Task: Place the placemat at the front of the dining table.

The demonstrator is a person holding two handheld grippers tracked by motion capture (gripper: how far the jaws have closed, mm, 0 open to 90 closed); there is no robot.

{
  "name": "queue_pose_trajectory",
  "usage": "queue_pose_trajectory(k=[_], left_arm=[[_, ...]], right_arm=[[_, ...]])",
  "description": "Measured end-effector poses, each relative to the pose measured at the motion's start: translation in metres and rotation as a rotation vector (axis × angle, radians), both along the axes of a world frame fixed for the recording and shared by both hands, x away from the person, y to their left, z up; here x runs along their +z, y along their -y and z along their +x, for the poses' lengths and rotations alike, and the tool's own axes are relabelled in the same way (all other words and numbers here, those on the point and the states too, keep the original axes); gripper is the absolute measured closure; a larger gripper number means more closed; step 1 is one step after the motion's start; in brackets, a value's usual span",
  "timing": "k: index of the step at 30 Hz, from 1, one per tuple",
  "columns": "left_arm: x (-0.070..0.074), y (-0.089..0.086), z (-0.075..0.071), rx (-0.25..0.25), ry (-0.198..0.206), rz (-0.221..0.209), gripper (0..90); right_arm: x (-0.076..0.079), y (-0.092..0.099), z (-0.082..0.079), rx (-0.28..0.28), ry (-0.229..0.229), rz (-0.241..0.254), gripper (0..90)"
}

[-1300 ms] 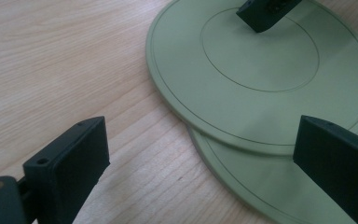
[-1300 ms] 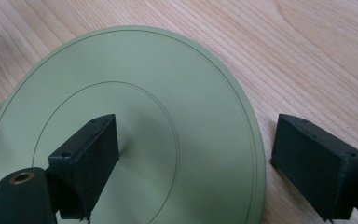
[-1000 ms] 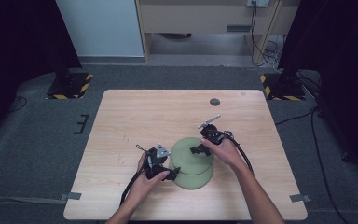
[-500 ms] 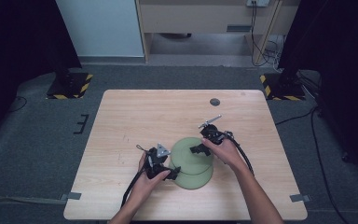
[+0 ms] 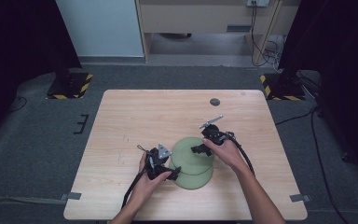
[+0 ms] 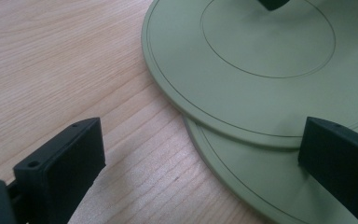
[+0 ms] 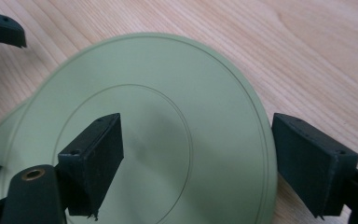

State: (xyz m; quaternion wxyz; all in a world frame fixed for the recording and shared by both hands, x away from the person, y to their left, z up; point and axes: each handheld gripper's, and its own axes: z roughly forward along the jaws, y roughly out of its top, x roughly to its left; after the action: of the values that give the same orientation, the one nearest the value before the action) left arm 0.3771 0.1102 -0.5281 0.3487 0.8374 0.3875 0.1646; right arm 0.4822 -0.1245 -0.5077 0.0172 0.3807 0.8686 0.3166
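Seen from above: 2 pale green plates stacked off-centre on the wooden surface (image 5: 121,121), upper plate (image 5: 192,156) overlapping lower plate (image 5: 193,179) toward 12 o'clock, both lying slightly toward 5 o'clock from the surface's centre. Left gripper (image 5: 171,171) at the stack's 9 o'clock edge, fingers (image 6: 60,163) spread wide and clamped on nothing, one over bare wood, the other over the lower plate's rim. Right gripper (image 5: 196,150) at the upper plate's 2 o'clock rim, fingers (image 7: 93,158) apart but just closing, straddling that rim without pressing it; small dark disc (image 5: 215,101) well apart near the far edge.
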Motion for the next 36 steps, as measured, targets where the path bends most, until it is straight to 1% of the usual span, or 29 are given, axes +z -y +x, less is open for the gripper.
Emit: queue_pose_trajectory(k=[2, 5, 6, 7, 11, 16, 18, 20, 22, 24, 25, 28, 30, 32, 34, 36], left_arm=[[0.000, 0.000, 0.000, 0.001, -0.001, 0.000, 0.0], [0.000, 0.000, 0.000, 0.001, -0.004, -0.004, 0.0], [0.000, 0.000, 0.000, 0.001, -0.004, -0.004, 0.0], [0.000, 0.000, 0.001, 0.001, -0.006, -0.006, 0.0], [0.000, 0.000, 0.001, 0.002, -0.009, -0.007, 0.0], [0.000, -0.001, 0.001, 0.002, -0.011, -0.008, 0.0], [0.000, -0.001, 0.001, 0.002, -0.011, -0.008, 0.0], [0.000, -0.001, 0.001, 0.002, -0.011, -0.008, 0.0], [0.000, -0.001, 0.001, 0.002, -0.012, -0.007, 0.0], [0.000, 0.000, 0.001, 0.003, -0.012, -0.007, 0.0], [0.000, 0.000, 0.001, 0.003, -0.013, -0.006, 0.0], [0.000, 0.000, 0.001, 0.003, -0.014, -0.006, 0.0], [0.000, 0.000, 0.001, 0.004, -0.014, -0.006, 0.0], [0.000, 0.000, 0.001, 0.004, -0.014, -0.006, 0.0], [0.000, 0.000, 0.001, 0.005, -0.014, -0.004, 0.0], [0.000, 0.000, 0.001, 0.005, -0.014, -0.003, 0.0]], right_arm=[[0.002, 0.001, 0.000, -0.001, 0.003, 0.008, 18.5], [0.011, 0.004, -0.003, -0.011, 0.010, 0.045, 19.1], [0.011, 0.004, -0.003, -0.011, 0.010, 0.045, 19.1], [0.014, 0.005, -0.004, -0.012, 0.015, 0.062, 19.7], [0.018, 0.006, -0.005, -0.012, 0.020, 0.070, 21.5], [0.021, 0.008, -0.005, -0.010, 0.015, 0.084, 23.6], [0.024, 0.008, -0.005, -0.012, 0.012, 0.089, 26.5], [0.025, 0.009, -0.005, -0.010, 0.009, 0.091, 27.4], [0.027, 0.010, -0.006, -0.006, 0.009, 0.105, 32.0], [0.028, 0.011, -0.006, 0.000, 0.012, 0.108, 33.5], [0.029, 0.012, -0.007, 0.012, 0.008, 0.121, 36.5], [0.028, 0.013, -0.009, 0.038, -0.019, 0.141, 39.9], [0.026, 0.013, -0.009, 0.051, -0.031, 0.128, 41.3], [0.025, 0.013, -0.010, 0.048, -0.030, 0.115, 42.9], [0.024, 0.012, -0.009, 0.038, -0.026, 0.111, 44.0], [0.022, 0.010, -0.008, 0.024, -0.012, 0.086, 45.0]])
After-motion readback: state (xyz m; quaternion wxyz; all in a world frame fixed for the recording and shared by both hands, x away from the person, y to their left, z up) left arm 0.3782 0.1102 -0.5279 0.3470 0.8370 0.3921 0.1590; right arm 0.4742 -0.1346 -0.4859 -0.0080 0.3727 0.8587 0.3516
